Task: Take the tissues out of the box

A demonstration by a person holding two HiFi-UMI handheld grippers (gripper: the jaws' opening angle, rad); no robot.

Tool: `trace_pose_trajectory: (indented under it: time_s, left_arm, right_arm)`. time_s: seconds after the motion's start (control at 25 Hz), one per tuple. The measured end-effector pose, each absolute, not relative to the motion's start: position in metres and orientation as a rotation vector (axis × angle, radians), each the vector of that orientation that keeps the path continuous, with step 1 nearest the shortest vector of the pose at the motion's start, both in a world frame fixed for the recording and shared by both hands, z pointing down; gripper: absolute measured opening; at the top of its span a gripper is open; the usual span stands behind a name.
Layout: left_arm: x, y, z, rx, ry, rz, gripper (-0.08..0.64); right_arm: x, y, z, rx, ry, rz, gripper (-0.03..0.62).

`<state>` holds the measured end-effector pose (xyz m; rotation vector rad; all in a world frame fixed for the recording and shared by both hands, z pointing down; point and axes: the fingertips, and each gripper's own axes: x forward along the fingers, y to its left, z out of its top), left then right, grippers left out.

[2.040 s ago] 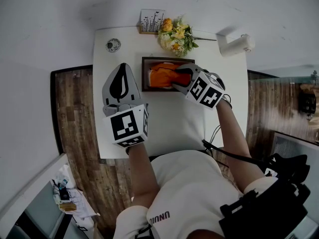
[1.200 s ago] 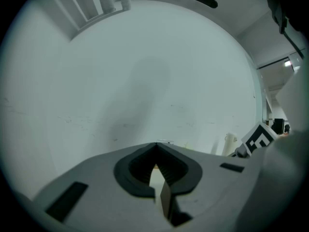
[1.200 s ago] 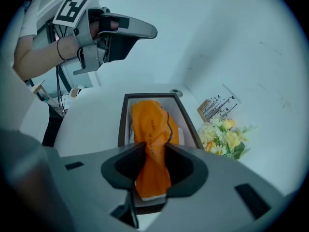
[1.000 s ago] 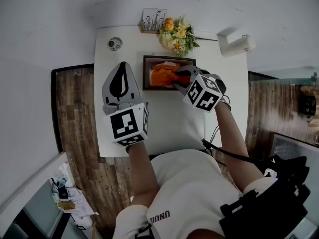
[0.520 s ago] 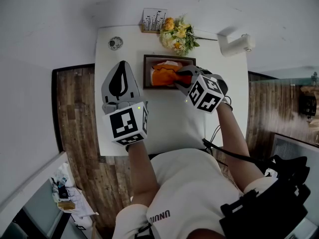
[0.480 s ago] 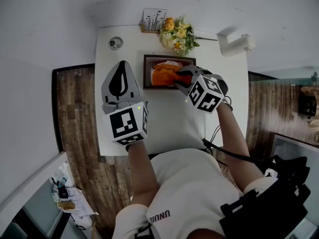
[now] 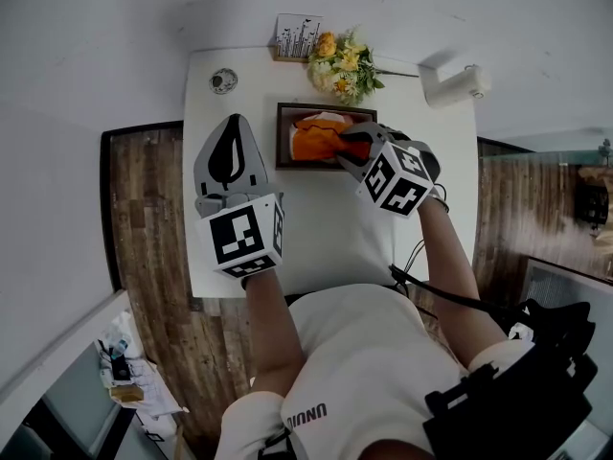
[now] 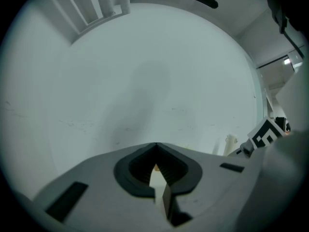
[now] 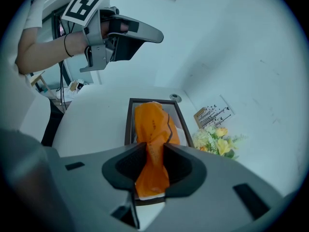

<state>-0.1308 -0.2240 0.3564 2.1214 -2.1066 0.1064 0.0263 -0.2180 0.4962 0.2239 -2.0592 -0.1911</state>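
Observation:
A dark brown open box (image 7: pixel 283 138) (image 9: pixel 129 124) lies on the white table (image 7: pixel 316 238). An orange tissue pack (image 7: pixel 314 138) (image 9: pixel 153 134) rises out of it. My right gripper (image 7: pixel 352 148) (image 9: pixel 154 164) is shut on the near end of the orange pack, whose far end still hangs over the box. My left gripper (image 7: pixel 230 161) (image 8: pixel 155 146) is held level above the table's left side, left of the box, jaws shut with nothing between them. In the right gripper view the left gripper (image 9: pixel 145 35) hangs in the air beyond the box.
A bunch of yellow flowers (image 7: pixel 343 69) (image 9: pixel 216 140) and a small printed card (image 7: pixel 294 36) (image 9: pixel 210 115) stand behind the box. A small round object (image 7: pixel 223 80) lies at the table's far left. A white lamp (image 7: pixel 452 86) sits at the far right corner.
The right gripper has shifted only slightly over the box with the orange pack in it. The left gripper has kept still.

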Motion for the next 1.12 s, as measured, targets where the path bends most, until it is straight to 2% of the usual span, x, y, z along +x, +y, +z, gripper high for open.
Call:
trace_pose_trajectory:
  time_s: [1.12]
  left_arm:
    - [-0.126,-0.222,0.351,2.136,-2.110,0.101,0.014]
  right_arm:
    - [0.029,-0.223,0.470,0.296,-2.078,-0.245,0.124]
